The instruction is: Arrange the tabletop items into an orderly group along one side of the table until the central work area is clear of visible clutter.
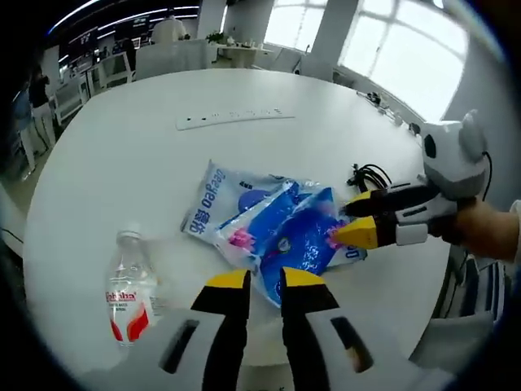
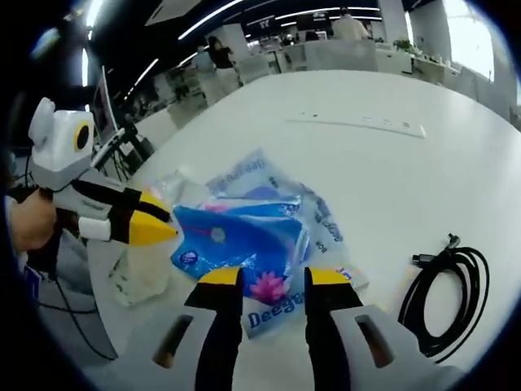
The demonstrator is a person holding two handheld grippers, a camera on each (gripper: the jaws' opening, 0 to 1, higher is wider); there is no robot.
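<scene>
Several blue and white tissue packets (image 1: 277, 220) lie overlapping near the front of the round white table (image 1: 122, 163). My left gripper (image 1: 264, 281) hovers just before their near edge, its jaws a narrow gap apart with nothing between them. A clear water bottle (image 1: 130, 297) with a red label lies left of it. My right gripper (image 1: 346, 221) comes in from the right, its yellow tips at the packets' right edge. In the right gripper view the right gripper (image 2: 273, 277) stands open over a lotus-print packet (image 2: 264, 289), and the left gripper (image 2: 167, 221) hangs above the bottle (image 2: 146, 265).
A coiled black cable (image 2: 448, 285) lies on the table beside the packets (image 1: 370, 175). A white power strip (image 1: 236, 118) rests further back (image 2: 358, 124). Desks, chairs and people stand beyond the table's far edge.
</scene>
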